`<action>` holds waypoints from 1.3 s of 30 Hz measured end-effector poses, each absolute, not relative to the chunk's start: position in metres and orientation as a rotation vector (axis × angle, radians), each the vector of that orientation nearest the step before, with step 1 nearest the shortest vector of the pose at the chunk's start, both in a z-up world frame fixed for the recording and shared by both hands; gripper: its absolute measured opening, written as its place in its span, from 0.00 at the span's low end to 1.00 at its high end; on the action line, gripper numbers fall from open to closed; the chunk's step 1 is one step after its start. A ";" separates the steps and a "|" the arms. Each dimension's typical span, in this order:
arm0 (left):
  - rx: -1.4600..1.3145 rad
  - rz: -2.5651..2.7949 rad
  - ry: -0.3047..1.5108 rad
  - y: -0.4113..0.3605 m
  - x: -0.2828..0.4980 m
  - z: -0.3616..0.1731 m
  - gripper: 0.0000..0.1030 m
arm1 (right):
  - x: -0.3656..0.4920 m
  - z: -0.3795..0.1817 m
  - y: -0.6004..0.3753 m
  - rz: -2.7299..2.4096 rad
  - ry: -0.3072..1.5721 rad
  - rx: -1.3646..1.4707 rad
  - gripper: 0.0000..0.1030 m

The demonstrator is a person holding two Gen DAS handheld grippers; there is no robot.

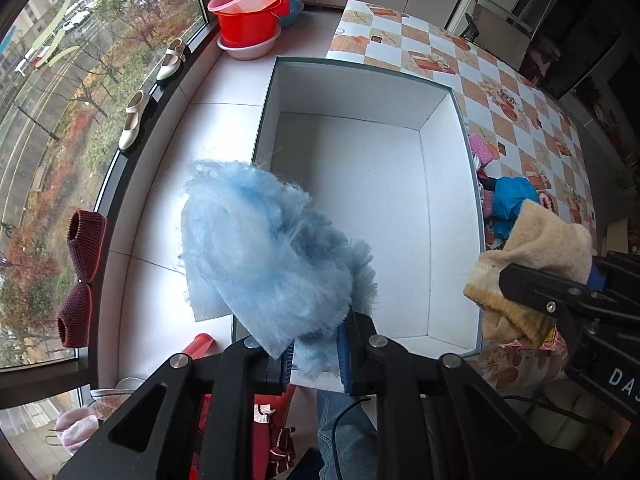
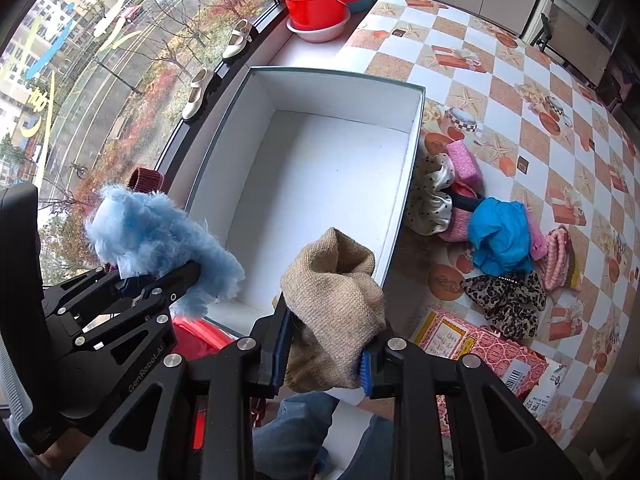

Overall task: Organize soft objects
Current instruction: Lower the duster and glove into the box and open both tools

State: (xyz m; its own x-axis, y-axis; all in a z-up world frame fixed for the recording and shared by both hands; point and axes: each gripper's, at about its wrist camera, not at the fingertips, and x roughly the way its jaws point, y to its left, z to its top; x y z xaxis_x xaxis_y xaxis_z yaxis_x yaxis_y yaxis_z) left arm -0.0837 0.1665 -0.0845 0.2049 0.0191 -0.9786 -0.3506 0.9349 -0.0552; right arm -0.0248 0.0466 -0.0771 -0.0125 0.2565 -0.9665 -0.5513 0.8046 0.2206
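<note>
My left gripper [image 1: 316,360] is shut on a fluffy light-blue cloth [image 1: 264,256], held over the near left corner of an empty white box [image 1: 360,184]. The right gripper [image 2: 322,364] is shut on a beige knitted sock [image 2: 340,300] over the box's near right rim [image 2: 400,216]. Each gripper shows in the other's view: the left gripper [image 2: 136,284] with the blue fluff [image 2: 160,240] at the left, the right gripper [image 1: 560,292] with the beige sock [image 1: 532,264] at the right. A pile of soft things lies on the checkered tablecloth beside the box: a bright blue cloth [image 2: 500,240], pink knitted pieces [image 2: 464,160], a leopard-print cloth [image 2: 504,300].
Stacked red and pink basins [image 1: 252,12] stand at the back by the window. White shoes [image 1: 134,120] and dark red knitted slippers [image 1: 80,272] sit on the sill. A pink patterned packet [image 2: 480,344] lies at the table's near edge. A person's jeans show below the grippers.
</note>
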 end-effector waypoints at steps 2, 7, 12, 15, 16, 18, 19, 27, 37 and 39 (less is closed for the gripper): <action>-0.292 0.262 1.349 0.167 -0.082 -0.088 0.19 | -0.026 -0.079 0.048 0.650 1.456 -0.256 0.28; -0.293 0.261 1.358 0.169 -0.080 -0.095 0.19 | -0.026 -0.086 0.051 0.644 1.471 -0.260 0.28; -0.285 0.263 1.371 0.169 -0.079 -0.103 0.19 | -0.026 -0.094 0.057 0.646 1.480 -0.265 0.28; -0.288 0.258 1.393 0.170 -0.079 -0.113 0.19 | -0.028 -0.105 0.063 0.647 1.490 -0.273 0.28; -0.289 0.258 1.402 0.169 -0.079 -0.118 0.19 | -0.029 -0.109 0.065 0.651 1.497 -0.271 0.28; -0.287 0.256 1.421 0.168 -0.078 -0.126 0.19 | -0.032 -0.120 0.071 0.657 1.516 -0.272 0.28; -0.287 0.256 1.430 0.168 -0.078 -0.130 0.19 | -0.033 -0.124 0.072 0.658 1.523 -0.276 0.28; -0.270 0.240 1.486 0.165 -0.086 -0.149 0.20 | -0.051 -0.160 0.078 0.666 1.632 -0.308 0.28; -0.255 0.243 1.527 0.167 -0.107 -0.159 0.20 | -0.062 -0.164 0.075 0.712 1.699 -0.274 0.28; -0.259 0.247 1.528 0.165 -0.110 -0.158 0.21 | -0.061 -0.164 0.075 0.712 1.699 -0.273 0.28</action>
